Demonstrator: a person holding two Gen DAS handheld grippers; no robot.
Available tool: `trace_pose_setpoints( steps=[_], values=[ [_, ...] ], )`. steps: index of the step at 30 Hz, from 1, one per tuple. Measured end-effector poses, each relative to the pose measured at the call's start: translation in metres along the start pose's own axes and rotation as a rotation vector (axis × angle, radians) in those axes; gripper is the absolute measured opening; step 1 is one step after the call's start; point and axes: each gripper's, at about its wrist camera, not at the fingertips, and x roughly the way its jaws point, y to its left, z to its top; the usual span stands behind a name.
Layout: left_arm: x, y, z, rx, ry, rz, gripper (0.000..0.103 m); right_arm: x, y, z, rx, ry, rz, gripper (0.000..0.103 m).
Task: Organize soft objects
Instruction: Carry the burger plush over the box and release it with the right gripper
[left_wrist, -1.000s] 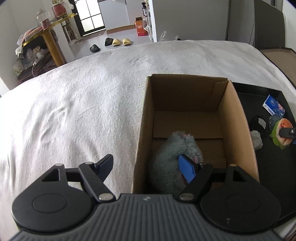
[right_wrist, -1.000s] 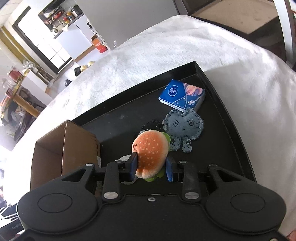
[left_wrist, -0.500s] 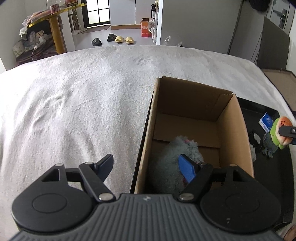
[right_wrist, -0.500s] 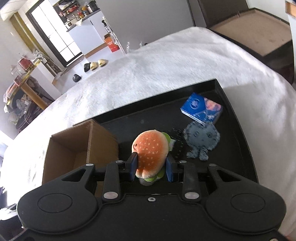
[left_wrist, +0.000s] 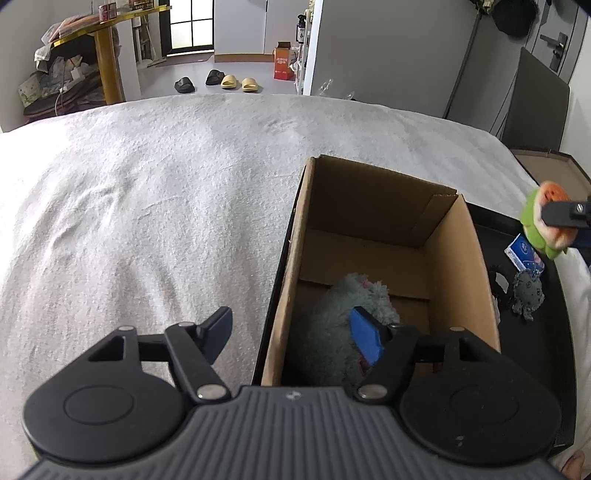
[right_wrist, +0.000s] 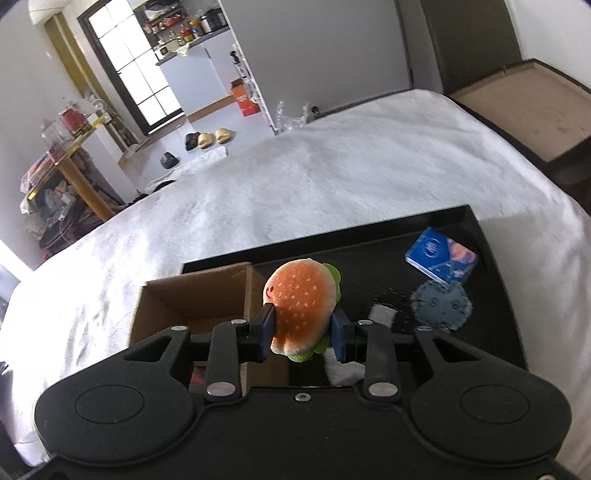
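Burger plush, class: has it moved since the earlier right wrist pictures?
Yes. The burger plush, clamped in the right gripper, has risen off the black tray and shifted left towards the cardboard box.

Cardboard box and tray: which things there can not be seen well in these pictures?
- Grey plush toy in the cardboard box, left wrist view: its near part is hidden by the left gripper.
- White item on the black tray, right wrist view: partly behind the right gripper holding the burger plush; unidentifiable.
- Box floor, right wrist view: mostly hidden.

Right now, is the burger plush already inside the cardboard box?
No. The burger plush is held in the right gripper, up in the air beside the cardboard box, not inside it.
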Motion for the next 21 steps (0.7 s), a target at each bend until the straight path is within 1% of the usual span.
trace_pose_setpoints(
  steps=[1,3,4,6,7,9,10,12,15,18,21],
  values=[
    [0.0,0.001,0.0,-0.003,-0.001,-0.003,0.064,-0.001,0.005,0.001,-0.007,-0.003,0.006,0.031],
    [0.001,0.003,-0.001,-0.014,-0.001,-0.013,0.052,-0.002,0.016,0.002,-0.021,-0.005,0.022,0.031],
    [0.002,0.005,-0.001,-0.021,0.0,-0.02,0.049,-0.002,0.021,0.002,-0.029,-0.004,0.032,0.031],
    [0.003,0.007,-0.001,-0.027,0.001,-0.03,0.037,0.0,0.031,0.002,-0.046,0.005,0.051,0.031],
    [0.004,0.008,-0.001,-0.031,0.005,-0.037,0.034,0.001,0.037,0.002,-0.056,0.009,0.059,0.031],
    [0.005,0.011,-0.001,-0.043,0.011,-0.049,0.022,0.004,0.048,0.0,-0.077,0.019,0.073,0.031],
    [0.006,0.012,-0.001,-0.049,0.014,-0.055,0.021,0.006,0.053,-0.001,-0.083,0.028,0.081,0.031],
    [0.008,0.015,-0.002,-0.06,0.021,-0.071,0.013,0.011,0.063,-0.005,-0.096,0.051,0.095,0.031],
    [0.008,0.019,-0.004,-0.072,0.018,-0.066,0.011,0.018,0.077,-0.01,-0.113,0.078,0.112,0.032],
    [0.008,0.023,-0.004,-0.088,0.016,-0.077,0.011,0.025,0.089,-0.015,-0.103,0.117,0.155,0.032],
    [0.01,0.025,-0.005,-0.093,0.018,-0.083,0.011,0.029,0.1,-0.018,-0.115,0.135,0.167,0.032]
  ],
)
